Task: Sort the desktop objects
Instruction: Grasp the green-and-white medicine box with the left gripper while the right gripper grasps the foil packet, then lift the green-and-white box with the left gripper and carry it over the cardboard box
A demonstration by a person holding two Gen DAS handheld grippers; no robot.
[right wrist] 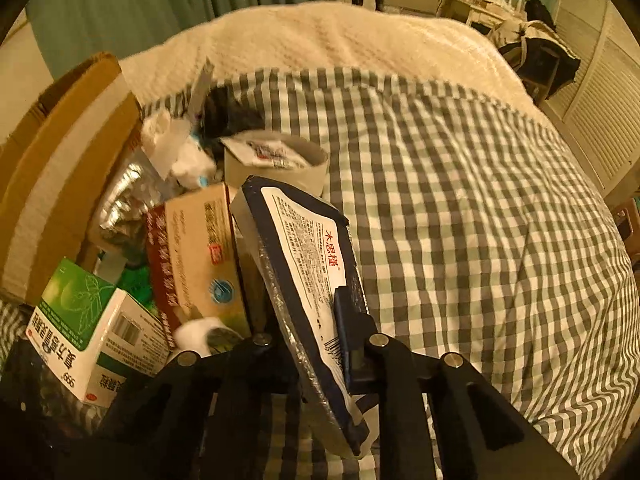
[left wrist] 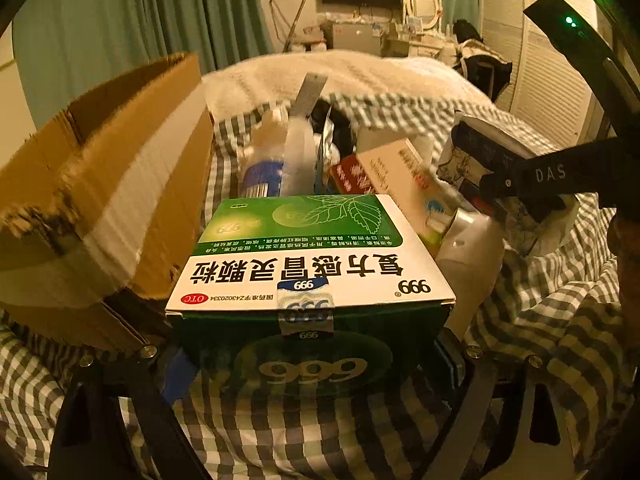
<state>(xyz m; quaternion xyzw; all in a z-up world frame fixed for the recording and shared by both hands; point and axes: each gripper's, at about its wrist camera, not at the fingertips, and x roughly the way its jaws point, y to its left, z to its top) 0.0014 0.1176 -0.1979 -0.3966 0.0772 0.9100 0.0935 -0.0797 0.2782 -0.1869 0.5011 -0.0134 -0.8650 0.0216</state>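
Note:
A green and white medicine box [left wrist: 312, 256] marked 999 fills the gap between the fingers of my left gripper [left wrist: 310, 354], whose pads press its two sides. The same box [right wrist: 92, 328] shows tilted at the lower left of the right wrist view. My right gripper [right wrist: 308, 320] is shut on a flat navy and white packet [right wrist: 304, 240] with red characters, held on edge and slanting up to the left. In the left wrist view that gripper [left wrist: 500, 184] stands at the right with the packet [left wrist: 480, 140] in it.
An open cardboard box [left wrist: 100, 184] stands at the left. Behind the medicine box lies a pile: a tan and red carton [right wrist: 196, 248], a white cup-like tub [right wrist: 280, 160], a foil pack [right wrist: 124, 200], a plastic bottle [left wrist: 280, 160]. Checked bedding [right wrist: 480, 200] spreads to the right.

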